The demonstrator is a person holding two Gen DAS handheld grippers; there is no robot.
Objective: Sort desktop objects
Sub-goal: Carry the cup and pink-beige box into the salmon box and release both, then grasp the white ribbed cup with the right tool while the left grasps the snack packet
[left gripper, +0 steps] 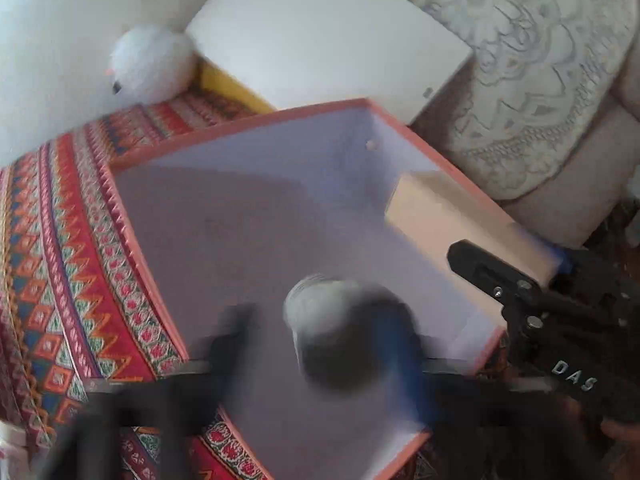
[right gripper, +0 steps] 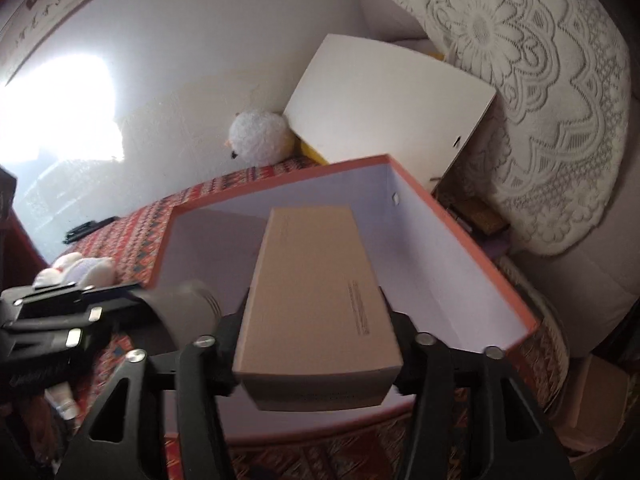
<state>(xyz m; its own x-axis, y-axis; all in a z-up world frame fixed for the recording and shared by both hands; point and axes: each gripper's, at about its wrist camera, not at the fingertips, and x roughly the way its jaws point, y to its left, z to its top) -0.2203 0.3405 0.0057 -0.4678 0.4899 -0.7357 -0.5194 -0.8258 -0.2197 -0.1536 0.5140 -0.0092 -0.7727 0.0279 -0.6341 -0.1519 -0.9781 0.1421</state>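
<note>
Motion blur obscures the left claw around a grey cylinder, grip unclear; the right claw clamps a cardboard box above the orange-rimmed bin

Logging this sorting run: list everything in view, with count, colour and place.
storage box: 1, orange rim, white inside, on the cloth.
cardboard box: 1, tan, over the storage box.
grey jar: 1, blurred, over the storage box.
patterned cloth: 1, red, under the storage box.
white plush ball: 1, by the wall.
plush toy: 1, white-lilac, on the cloth.
white board: 1, leaning behind.
lace cushion: 1, cream, right.
left claw: black, around the jar.
right claw: black, gripping the cardboard box.
</note>
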